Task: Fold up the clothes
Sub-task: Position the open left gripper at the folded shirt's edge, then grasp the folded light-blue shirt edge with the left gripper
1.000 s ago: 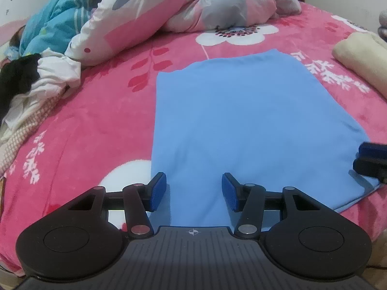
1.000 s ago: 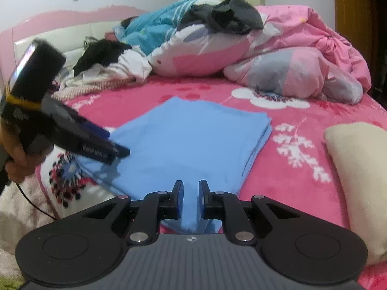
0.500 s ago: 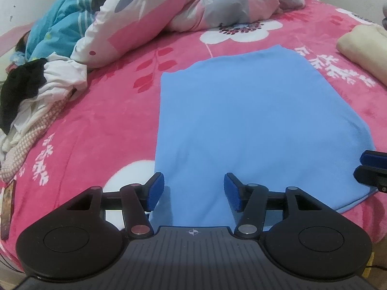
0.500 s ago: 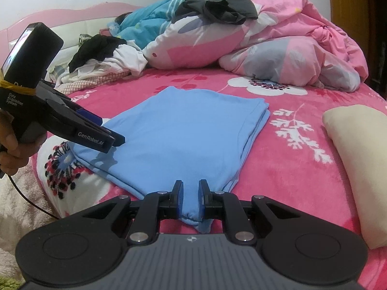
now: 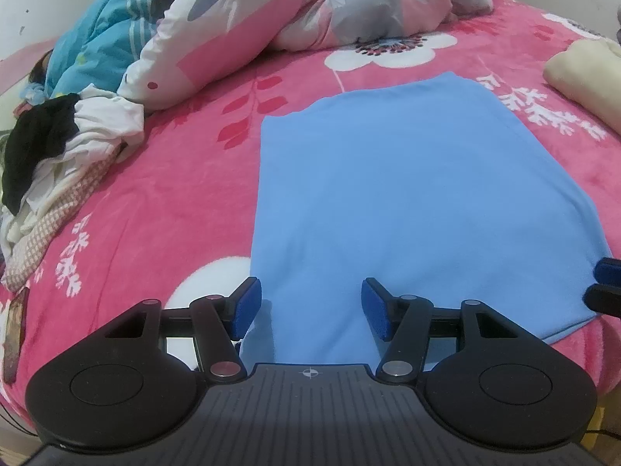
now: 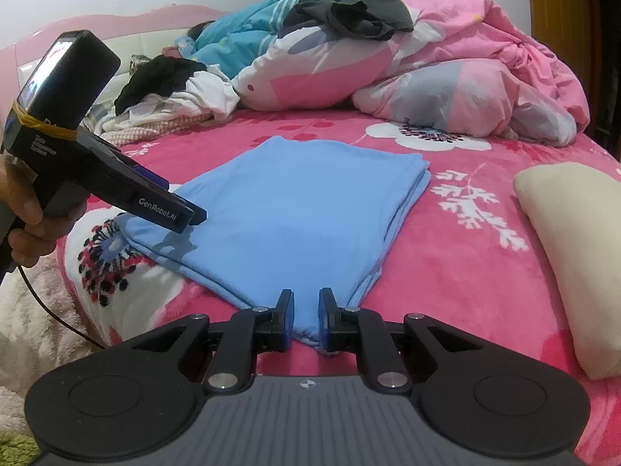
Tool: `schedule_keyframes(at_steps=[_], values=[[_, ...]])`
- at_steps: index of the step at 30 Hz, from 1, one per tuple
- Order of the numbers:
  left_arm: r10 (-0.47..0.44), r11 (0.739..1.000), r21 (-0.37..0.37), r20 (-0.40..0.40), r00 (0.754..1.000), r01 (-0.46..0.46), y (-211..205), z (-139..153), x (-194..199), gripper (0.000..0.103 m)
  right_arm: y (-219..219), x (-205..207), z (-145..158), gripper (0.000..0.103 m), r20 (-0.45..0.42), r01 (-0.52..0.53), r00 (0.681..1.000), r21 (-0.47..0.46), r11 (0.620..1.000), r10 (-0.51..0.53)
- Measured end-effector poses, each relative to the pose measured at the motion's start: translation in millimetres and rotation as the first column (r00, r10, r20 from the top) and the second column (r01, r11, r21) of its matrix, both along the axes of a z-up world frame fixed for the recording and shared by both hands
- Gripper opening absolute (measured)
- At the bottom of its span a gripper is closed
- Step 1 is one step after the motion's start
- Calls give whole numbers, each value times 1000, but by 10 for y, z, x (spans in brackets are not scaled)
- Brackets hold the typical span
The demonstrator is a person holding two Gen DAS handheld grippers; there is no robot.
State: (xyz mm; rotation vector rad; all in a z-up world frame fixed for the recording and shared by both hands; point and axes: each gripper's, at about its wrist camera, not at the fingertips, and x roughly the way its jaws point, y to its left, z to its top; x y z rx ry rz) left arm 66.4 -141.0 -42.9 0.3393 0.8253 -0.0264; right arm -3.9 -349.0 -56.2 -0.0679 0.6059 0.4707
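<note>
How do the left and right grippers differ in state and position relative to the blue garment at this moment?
The left gripper has its jaws spread wide over the blue garment at its near left corner, gripping nothing; the right gripper has its jaws nearly closed, pinching the near right corner. The left gripper hovers just above the cloth, while the right one is in contact with it. Both have blue pads and sit at the garment's near edge.
</note>
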Motion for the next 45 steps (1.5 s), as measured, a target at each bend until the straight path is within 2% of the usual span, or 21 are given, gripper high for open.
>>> schedule_keyframes(at_steps=[11,23,45], values=[[-14,994,-112,31,999,17,237,6,-177,61,25,-23,9,13,-9,12,1000,-15,1000,-12],[-10,968,-252,32,999,18,500,-54,-359,61,86,-47,22,14,-13,35,999,-41,999,-36],[-17,966,-257,42,999,28,555,-94,-497,62,87,-97,26,14,-12,54,998,-50,997,-55]])
